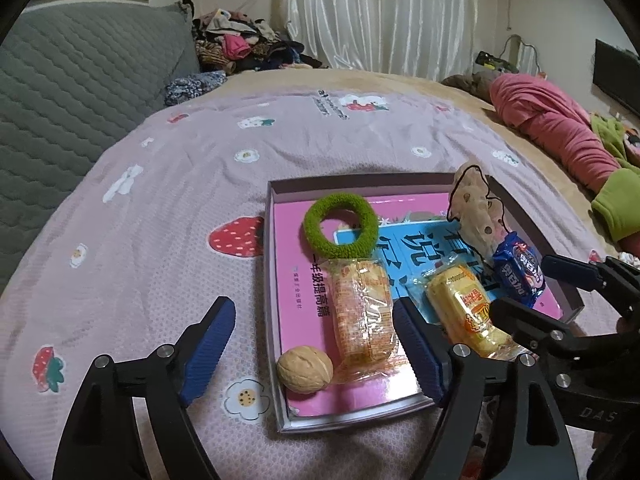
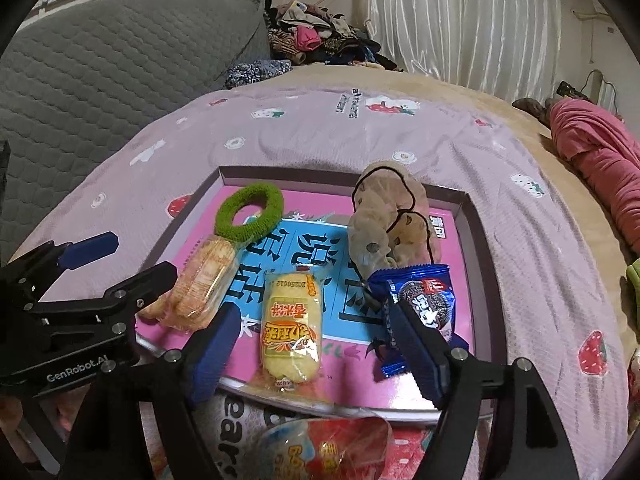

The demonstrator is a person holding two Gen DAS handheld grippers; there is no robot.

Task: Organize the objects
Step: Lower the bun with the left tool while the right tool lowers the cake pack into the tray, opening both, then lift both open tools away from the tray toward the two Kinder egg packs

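A shallow box lid (image 1: 276, 280) (image 2: 480, 280) lies on the bed with a pink book as its floor. In it lie a green hair ring (image 1: 340, 224) (image 2: 250, 214), a walnut (image 1: 305, 369), an orange cracker pack (image 1: 362, 316) (image 2: 200, 284), a yellow snack pack (image 1: 464, 312) (image 2: 290, 332), a blue cookie pack (image 1: 518, 272) (image 2: 424, 304) and a beige plush toy (image 1: 474, 208) (image 2: 384, 220). My left gripper (image 1: 316, 352) is open over the lid's near left corner, around the walnut and cracker pack. My right gripper (image 2: 316, 352) is open above the yellow pack.
A red snack bag (image 2: 332, 448) lies just in front of the lid. A grey quilted headboard (image 1: 80, 92) stands at left. A pile of clothes (image 1: 240, 44) lies at the back and pink clothing (image 1: 560, 136) at right. The purple strawberry sheet (image 1: 180, 200) covers the bed.
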